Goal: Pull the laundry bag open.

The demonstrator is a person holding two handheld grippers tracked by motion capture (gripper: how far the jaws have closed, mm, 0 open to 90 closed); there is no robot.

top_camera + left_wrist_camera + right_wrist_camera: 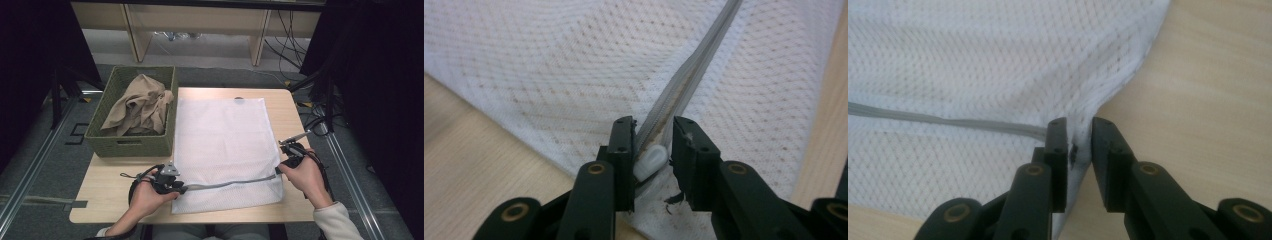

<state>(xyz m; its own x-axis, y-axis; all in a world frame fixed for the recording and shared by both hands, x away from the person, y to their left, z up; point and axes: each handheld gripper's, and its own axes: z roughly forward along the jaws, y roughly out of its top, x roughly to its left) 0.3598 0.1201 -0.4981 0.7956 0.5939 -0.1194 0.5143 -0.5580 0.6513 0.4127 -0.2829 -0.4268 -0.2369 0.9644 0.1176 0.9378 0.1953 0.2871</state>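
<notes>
Pinching floppy, light mesh bag (pixel 225 145): left gripper (pixel 653 131) clamped on zipper pull (pixel 650 161), right gripper (pixel 1079 131) clamped on near-right edge.

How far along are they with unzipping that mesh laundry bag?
Barely begun, it seems. The mesh laundry bag lies flat; the right gripper pinches its edge by the zipper's end, the left gripper holds the white zipper pull at the other end. The beige garment is in the green basket.
</notes>
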